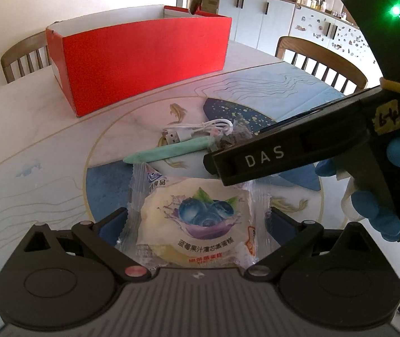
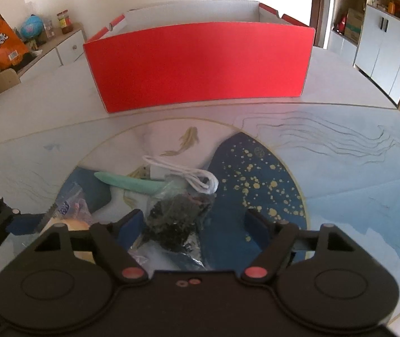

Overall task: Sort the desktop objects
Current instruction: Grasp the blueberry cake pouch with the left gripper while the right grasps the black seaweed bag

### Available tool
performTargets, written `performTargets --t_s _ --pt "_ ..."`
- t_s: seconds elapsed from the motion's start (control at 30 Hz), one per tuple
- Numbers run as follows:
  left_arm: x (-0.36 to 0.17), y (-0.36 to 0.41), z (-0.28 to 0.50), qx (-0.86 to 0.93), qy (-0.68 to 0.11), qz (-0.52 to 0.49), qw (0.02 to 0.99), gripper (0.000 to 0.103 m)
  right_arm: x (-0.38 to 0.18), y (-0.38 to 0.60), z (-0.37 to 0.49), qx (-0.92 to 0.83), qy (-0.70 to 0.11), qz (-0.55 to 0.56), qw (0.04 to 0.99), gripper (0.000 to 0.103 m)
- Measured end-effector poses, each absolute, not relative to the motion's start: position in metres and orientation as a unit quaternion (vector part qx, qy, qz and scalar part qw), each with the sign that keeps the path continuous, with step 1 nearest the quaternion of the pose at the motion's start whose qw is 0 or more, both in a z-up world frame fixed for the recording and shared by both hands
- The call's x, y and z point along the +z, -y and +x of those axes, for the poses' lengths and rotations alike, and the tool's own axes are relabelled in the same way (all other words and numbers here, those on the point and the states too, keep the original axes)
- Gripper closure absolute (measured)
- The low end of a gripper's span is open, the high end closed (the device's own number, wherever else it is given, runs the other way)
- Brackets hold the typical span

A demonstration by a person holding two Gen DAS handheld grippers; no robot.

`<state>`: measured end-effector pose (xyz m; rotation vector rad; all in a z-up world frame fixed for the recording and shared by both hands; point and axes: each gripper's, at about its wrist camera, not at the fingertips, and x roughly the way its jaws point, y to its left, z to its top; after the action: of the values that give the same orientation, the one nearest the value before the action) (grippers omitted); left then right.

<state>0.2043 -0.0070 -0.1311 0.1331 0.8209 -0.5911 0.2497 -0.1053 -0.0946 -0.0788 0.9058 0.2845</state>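
Presently my left gripper [image 1: 197, 219] brackets the blueberry cake packet [image 1: 197, 221] at lower centre, jaws spread, contact unclear. My right gripper [image 2: 191, 219] stands open around the dark-filled bag [image 2: 177, 219]. Beyond lie the mint tool [image 2: 132, 184] and white cable [image 2: 183, 174]; the red box [image 2: 200, 64] occupies upper centre.
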Motion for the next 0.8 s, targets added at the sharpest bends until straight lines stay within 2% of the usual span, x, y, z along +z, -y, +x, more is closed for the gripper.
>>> performTargets --t_s 0.3,0.5,0.8 --pt "-0.1322 0.0086 0.2034 -0.278 -0.391 0.069 0.874 0.001 -0.0935 0.1043 0.2485 0.138 -0.439 -0.048 0.886 0.033" --pt "-0.1317 0.0108 0.2034 -0.273 -0.392 0.07 0.876 0.003 -0.092 0.1085 0.248 0.135 -0.44 -0.044 0.887 0.046" --pt "-0.1248 0.0121 0.2022 -0.268 -0.394 0.063 0.877 0.017 -0.0897 0.1124 0.2485 0.137 -0.443 -0.041 0.885 0.062"
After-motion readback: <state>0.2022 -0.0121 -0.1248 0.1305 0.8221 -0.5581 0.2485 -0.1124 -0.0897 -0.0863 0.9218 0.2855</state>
